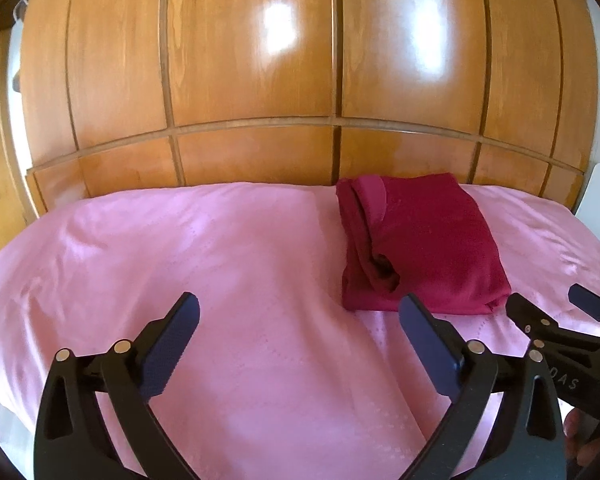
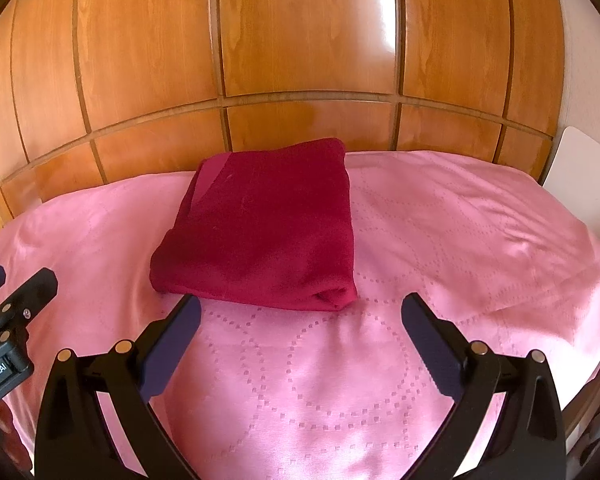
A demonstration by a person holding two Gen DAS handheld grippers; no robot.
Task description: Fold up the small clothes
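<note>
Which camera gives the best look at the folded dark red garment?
The right wrist view: the folded dark red garment lies centred and whole just ahead. The left wrist view shows it off to the right, its near edge partly behind a finger.

Bare pink bedspread (image 1: 228, 264) left of folded garment (image 1: 420, 248); headboard (image 1: 252, 80) behind.

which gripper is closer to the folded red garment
The right gripper: its open fingertips sit just short of the folded dark red garment. The left gripper hangs off to the garment's left, over bare pink bedspread.

Both wrist views face the wardrobe (image 1: 300, 60) across the bed (image 2: 460, 220).
</note>
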